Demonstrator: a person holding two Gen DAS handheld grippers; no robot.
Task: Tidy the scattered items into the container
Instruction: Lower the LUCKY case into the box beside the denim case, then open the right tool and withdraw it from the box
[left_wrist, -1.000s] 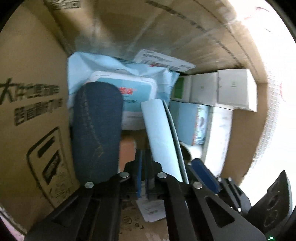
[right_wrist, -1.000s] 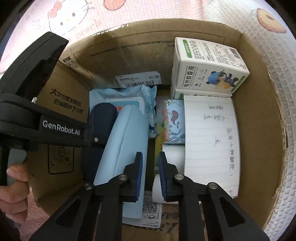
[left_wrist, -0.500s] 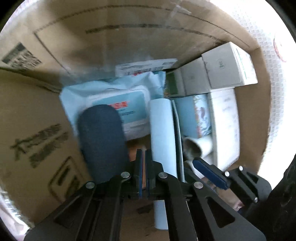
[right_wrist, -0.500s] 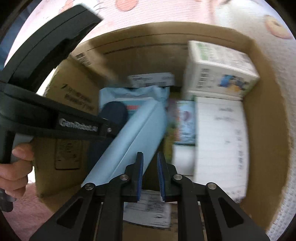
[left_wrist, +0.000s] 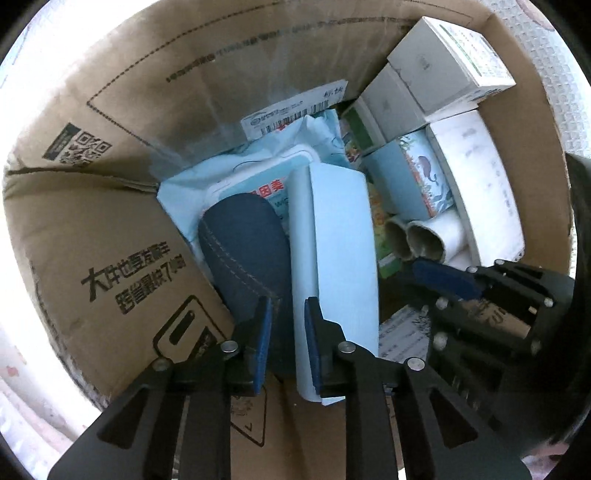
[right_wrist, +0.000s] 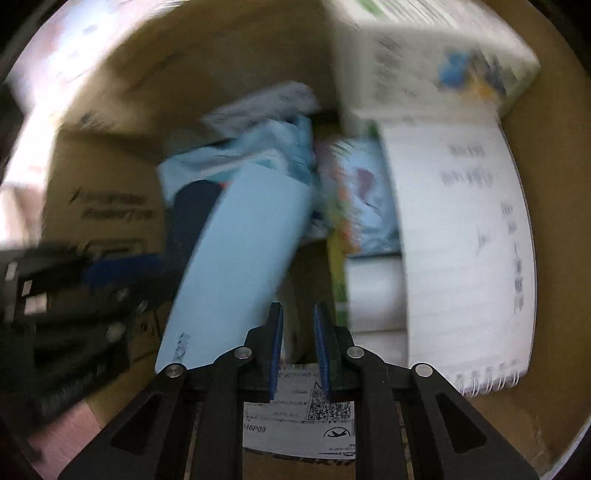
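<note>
**Left gripper parted above the light-blue case, nothing clamped**

Left wrist view: jaws just opened to a modest gap, pads pressing on nothing. Directly beyond the tips, light-blue case, already inside the cardboard box. Wedged between the dark blue pouch at 9 o'clock and the paper rolls at 3 o'clock, far end resting on the wet-wipes pack. Long axis from 6 to 12 o'clock, near end by the gripper.

Probably a stiff, smooth shell: light, not fragile, likely slippery under the pads. Best taken across the narrow width, close to the middle, so as not to swing; a pinch at one end would probably let it pivot.

Right wrist view, heavily blurred: right gripper drawn together to a narrow slit, holding nothing, above bare box floor. Same case at 9 to 10 o'clock, slanting from 7 toward 1 o'clock. Spiral notebook flat at 3 o'clock.
</note>
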